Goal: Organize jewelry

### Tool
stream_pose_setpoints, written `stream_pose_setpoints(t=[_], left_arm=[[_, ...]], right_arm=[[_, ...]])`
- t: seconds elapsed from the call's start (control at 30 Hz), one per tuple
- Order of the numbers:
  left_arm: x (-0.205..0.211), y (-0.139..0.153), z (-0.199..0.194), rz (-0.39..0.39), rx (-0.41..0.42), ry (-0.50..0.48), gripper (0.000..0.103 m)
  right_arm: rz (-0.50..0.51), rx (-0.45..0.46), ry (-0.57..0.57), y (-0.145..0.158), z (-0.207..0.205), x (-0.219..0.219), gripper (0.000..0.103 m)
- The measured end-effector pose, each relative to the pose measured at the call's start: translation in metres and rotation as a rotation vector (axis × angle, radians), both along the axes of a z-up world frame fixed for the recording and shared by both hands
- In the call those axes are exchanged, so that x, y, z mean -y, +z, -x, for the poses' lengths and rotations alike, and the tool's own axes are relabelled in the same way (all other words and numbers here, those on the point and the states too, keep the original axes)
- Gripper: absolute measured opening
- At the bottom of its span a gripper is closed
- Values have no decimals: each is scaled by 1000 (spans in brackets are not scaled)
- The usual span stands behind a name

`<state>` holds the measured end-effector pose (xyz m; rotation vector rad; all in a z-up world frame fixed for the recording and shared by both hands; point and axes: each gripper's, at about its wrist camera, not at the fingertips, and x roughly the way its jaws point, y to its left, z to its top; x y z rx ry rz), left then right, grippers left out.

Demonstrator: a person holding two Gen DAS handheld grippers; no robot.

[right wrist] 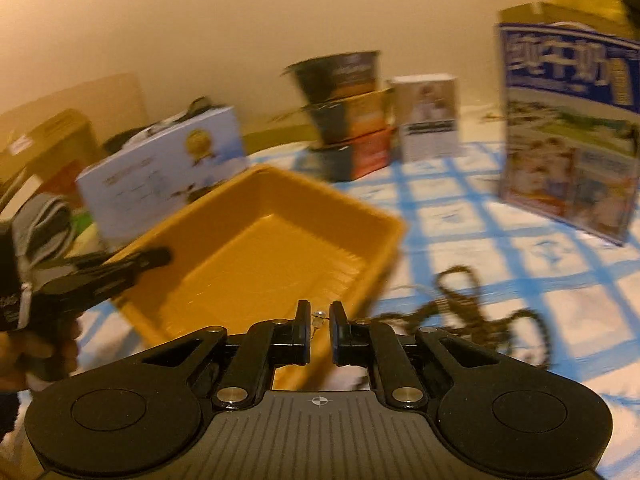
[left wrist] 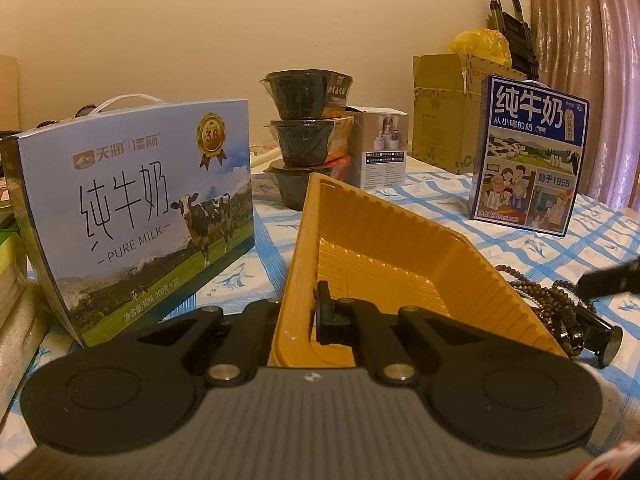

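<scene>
My left gripper (left wrist: 308, 312) is shut on the near wall of an empty yellow plastic tray (left wrist: 380, 256) and holds it tilted above the blue-checked cloth. In the right wrist view the same gripper (right wrist: 160, 258) clamps the tray's (right wrist: 260, 256) left rim, with a hand behind it. My right gripper (right wrist: 319, 318) hovers over the tray's near corner, its pads shut on a small pearl-like silver piece (right wrist: 319, 315). Strings of dark beads (right wrist: 472, 304) lie tangled on the cloth to the right of the tray, also visible as beads (left wrist: 536, 300) in the left wrist view.
A dark watch (left wrist: 592, 334) lies by the beads. A light-blue milk carton (left wrist: 132, 208) stands left of the tray and a dark-blue one (left wrist: 528, 160) at the far right. Stacked black bowls (left wrist: 308, 132), a white box (left wrist: 380, 152) and a cardboard box (left wrist: 444, 112) line the back.
</scene>
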<state>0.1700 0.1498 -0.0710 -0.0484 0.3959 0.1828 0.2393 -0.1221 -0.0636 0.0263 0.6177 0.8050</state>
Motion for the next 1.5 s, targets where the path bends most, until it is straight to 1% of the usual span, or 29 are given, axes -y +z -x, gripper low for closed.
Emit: stream_pose_setpoints(t=[0.1, 0.2, 0.4, 0.47, 0.53, 0.57, 0.7, 0.77, 0.87, 0.97, 1.07, 1.23, 1.5], left_arm=[[1, 0, 1, 3, 3, 0, 4], [1, 0, 1, 5, 4, 0, 4], [0, 0, 2, 8, 2, 1, 4], [0, 0, 2, 7, 2, 1, 4], [0, 0, 2, 7, 2, 2, 4], [0, 0, 2, 7, 3, 1, 4], [0, 0, 2, 8, 2, 1, 4], [0, 0, 2, 8, 2, 1, 4], [0, 1, 2, 11, 2, 3, 4], [1, 1, 3, 14, 3, 5, 4], [1, 0, 4, 14, 1, 8, 4], [-1, 1, 3, 13, -3, 6, 4], [-1, 2, 3, 12, -2, 4, 4]], right_arm=[[7, -26, 42, -6, 4, -18, 9], [12, -51, 58, -15, 8, -28, 9], [21, -72, 51, -26, 13, -39, 10], [21, -81, 45, -26, 14, -40, 18], [5, -74, 37, -23, 16, -36, 45], [-11, -64, 32, -20, 19, -32, 48], [-53, -25, -1, -9, 24, -8, 49], [-50, -7, -28, -7, 25, 10, 49], [20, 26, -86, -11, 22, 39, 49], [83, 6, -144, -20, 15, 64, 50], [120, 1, -177, -28, 12, 81, 51], [141, -8, -164, -41, 7, 87, 51], [197, -1, -111, -60, -5, 74, 52]])
